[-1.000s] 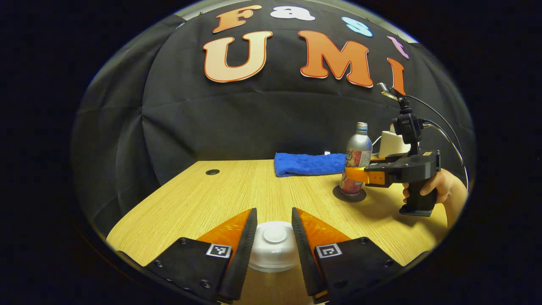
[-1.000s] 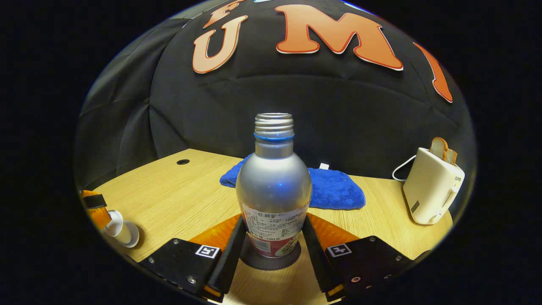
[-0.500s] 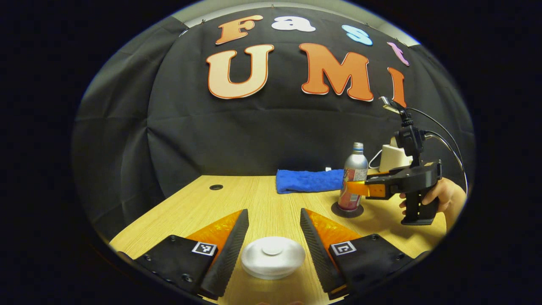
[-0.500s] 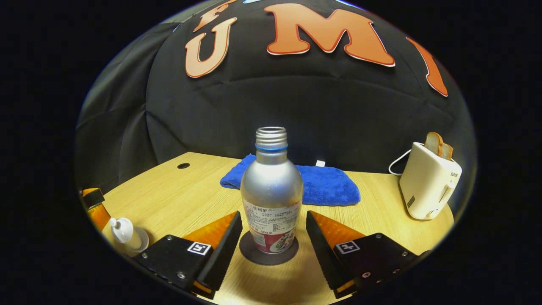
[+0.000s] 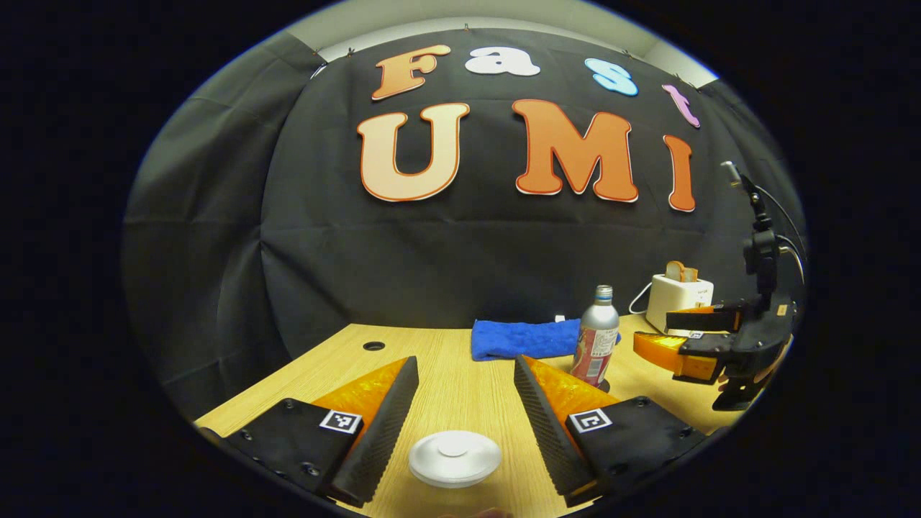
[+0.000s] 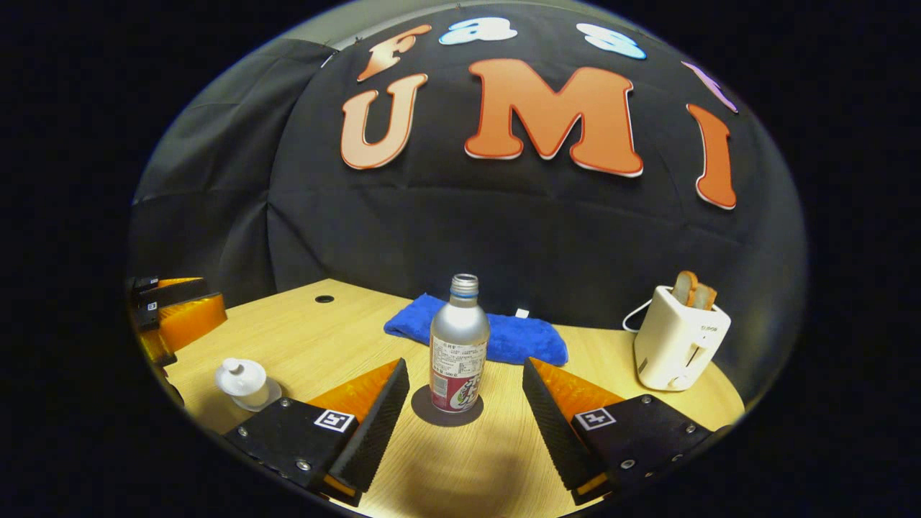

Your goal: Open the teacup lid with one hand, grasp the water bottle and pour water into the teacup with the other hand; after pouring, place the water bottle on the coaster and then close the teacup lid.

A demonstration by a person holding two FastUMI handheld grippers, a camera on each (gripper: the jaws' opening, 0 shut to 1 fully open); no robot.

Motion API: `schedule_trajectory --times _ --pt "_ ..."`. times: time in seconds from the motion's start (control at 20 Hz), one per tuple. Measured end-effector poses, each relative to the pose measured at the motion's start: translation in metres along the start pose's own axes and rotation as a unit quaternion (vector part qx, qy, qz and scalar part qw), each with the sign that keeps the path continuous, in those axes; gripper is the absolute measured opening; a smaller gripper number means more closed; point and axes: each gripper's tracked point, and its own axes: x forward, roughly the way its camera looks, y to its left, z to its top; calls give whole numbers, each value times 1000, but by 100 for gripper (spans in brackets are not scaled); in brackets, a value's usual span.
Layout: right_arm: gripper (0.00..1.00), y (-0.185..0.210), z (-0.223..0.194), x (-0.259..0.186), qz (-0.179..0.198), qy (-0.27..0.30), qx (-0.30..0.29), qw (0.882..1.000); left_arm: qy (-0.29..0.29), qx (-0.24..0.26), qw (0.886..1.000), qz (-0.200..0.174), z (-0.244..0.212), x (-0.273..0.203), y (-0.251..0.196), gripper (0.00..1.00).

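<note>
The white teacup with its lid on (image 5: 455, 456) (image 6: 242, 381) sits on the wooden table, low between the fingers of my left gripper (image 5: 460, 392), which is open and lifted back from it. The silver water bottle (image 6: 459, 352) (image 5: 595, 345) stands upright, uncapped, on the dark round coaster (image 6: 446, 409). My right gripper (image 6: 460, 392) is open with the bottle beyond its fingertips, nothing touching it. In the left gripper view the right gripper (image 5: 651, 338) hangs at the right, apart from the bottle. In the right gripper view the left gripper (image 6: 188, 311) shows at the left edge.
A folded blue towel (image 6: 478, 332) (image 5: 524, 339) lies behind the bottle. A white toaster (image 6: 676, 347) (image 5: 678, 300) with bread slices and a cable stands at the back right. A round cable hole (image 6: 324, 298) is in the table's far left.
Both grippers opened and drew back. The left let go of the teacup lid, now resting on the cup. The right released the bottle on the coaster and backed away.
</note>
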Motion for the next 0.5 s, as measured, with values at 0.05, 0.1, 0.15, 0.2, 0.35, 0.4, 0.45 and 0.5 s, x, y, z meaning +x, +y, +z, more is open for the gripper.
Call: schedule_trajectory --times 0.05,0.1,0.15,0.2,0.35,0.4,0.45,0.5 --pt "95 3 6 -10 0 -12 -3 1000 -5 -1 1000 -2 4 -2 -3 89" --pt "95 4 10 -18 -1 -22 -7 1000 -11 -3 1000 -4 9 -4 -5 90" --pt "95 5 16 -26 -3 -32 -10 999 -16 -4 1000 -6 12 -7 -9 96" --pt "95 5 22 -34 -5 -43 -11 999 -21 -4 1000 -8 17 -9 -12 93" --pt "95 -2 38 -55 -20 -78 -13 997 -35 -1 999 -10 27 -17 -17 98" --pt "95 -7 39 -61 -28 -84 -14 996 -40 -2 999 -10 29 -21 -18 98" --pt "95 -11 39 -66 -34 -88 -15 995 -42 -1 999 -7 31 -22 -18 100" --pt "95 -14 38 -71 -40 -88 -15 995 -40 3 999 -3 31 -24 -17 98"
